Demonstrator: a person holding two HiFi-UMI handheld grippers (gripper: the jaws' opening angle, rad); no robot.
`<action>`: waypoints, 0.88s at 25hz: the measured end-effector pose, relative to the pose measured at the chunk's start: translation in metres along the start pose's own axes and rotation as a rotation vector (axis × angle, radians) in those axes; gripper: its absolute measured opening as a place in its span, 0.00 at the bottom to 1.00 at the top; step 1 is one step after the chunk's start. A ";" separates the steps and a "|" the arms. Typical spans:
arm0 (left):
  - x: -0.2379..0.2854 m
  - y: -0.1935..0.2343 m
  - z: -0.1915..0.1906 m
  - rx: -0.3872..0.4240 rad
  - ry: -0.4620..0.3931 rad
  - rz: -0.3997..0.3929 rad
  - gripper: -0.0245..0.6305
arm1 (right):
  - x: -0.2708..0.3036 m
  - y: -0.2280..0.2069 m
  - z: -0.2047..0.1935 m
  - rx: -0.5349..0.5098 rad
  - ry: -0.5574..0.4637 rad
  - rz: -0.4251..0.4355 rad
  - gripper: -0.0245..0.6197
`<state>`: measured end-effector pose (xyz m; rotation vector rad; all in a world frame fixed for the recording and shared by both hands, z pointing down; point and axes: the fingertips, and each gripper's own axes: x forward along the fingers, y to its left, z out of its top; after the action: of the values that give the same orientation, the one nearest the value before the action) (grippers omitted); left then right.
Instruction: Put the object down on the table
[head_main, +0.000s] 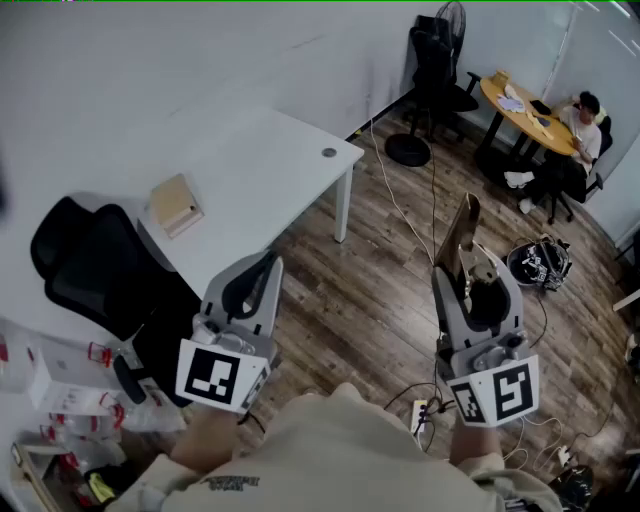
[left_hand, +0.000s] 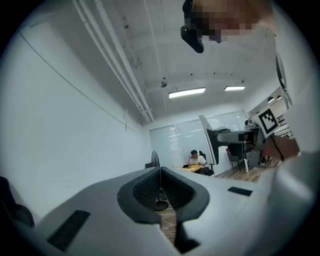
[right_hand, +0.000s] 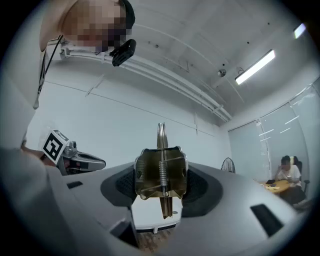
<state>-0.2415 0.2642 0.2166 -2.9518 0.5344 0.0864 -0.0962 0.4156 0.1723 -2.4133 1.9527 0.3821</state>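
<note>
**A:** Where was the brass-coloured metal spring clip (right_hand: 147, 176)?

**B:** Up in the air over the brown wood-plank floor (head_main: 365, 300), clamped in the right gripper (head_main: 468, 272). It was well apart from the white rectangular table (head_main: 300, 150). The jaws stood moderately wide, their pads pressing the clip's broad folded body from either side. Its narrow end stuck out beyond them.

**A:** And the left gripper (left_hand: 160, 186)?

**B:** Its jaws were brought together with nothing between them, and it was held off to the side.

**A:** How did you expect the clip to handle?

**B:** I judged it stiff and fairly light, and it was hard, smooth metal (so liable to swivel or slide in the pads). It didn't look fragile, so a short drop would probably only have made a clatter. The wide body beside the coil spring (right_hand: 161, 167) looked the soundest place to hold, since the thin end offered little surface. I'd have lowered it onto the tabletop before easing the jaws apart.
</note>
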 end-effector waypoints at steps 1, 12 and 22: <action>0.001 0.000 -0.001 -0.003 0.003 -0.003 0.07 | 0.001 -0.001 -0.001 0.018 0.000 0.005 0.39; 0.010 -0.014 -0.013 -0.009 0.038 -0.006 0.07 | -0.009 -0.018 -0.029 0.201 0.022 0.039 0.39; 0.020 -0.050 -0.021 0.002 0.052 -0.005 0.07 | -0.021 -0.036 -0.043 0.247 0.061 0.095 0.39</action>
<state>-0.2042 0.3006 0.2425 -2.9604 0.5340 0.0080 -0.0578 0.4368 0.2126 -2.2097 2.0086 0.0633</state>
